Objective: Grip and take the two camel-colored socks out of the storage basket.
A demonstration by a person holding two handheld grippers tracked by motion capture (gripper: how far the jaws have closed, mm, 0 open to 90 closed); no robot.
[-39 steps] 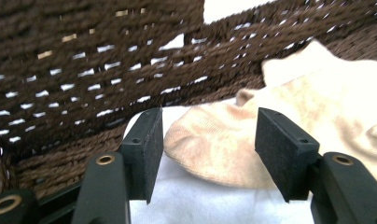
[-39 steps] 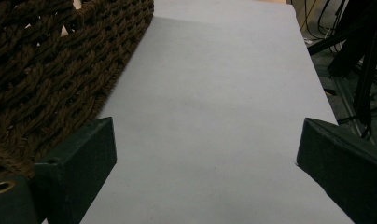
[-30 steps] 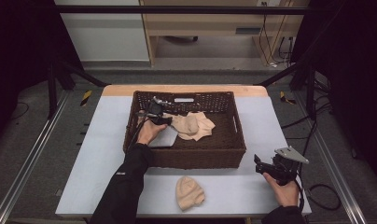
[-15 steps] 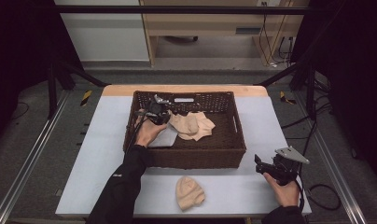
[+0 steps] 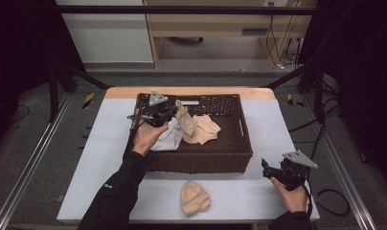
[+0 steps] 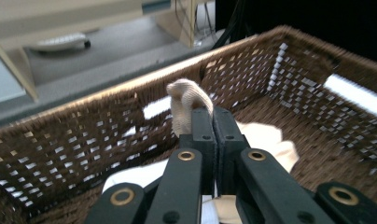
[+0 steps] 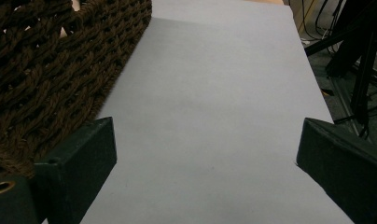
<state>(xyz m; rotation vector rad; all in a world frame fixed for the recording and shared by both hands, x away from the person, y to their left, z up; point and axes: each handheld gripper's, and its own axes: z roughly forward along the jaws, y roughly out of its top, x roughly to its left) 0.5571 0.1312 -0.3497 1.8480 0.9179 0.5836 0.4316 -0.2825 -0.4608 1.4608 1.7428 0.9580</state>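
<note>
Left gripper [image 5: 171, 112] raised, jaws clamped; right gripper [image 5: 268, 168] spread wide.

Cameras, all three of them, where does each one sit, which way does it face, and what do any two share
High view: above the person's side, facing forward and down on the table; forearms, left gripper and right gripper.
Left gripper view: on the left gripper, facing into the basket; jaws shut on beige sock.
Right gripper view: on the right gripper, facing along the table; open jaws.
Shared: all show the basket.
</note>
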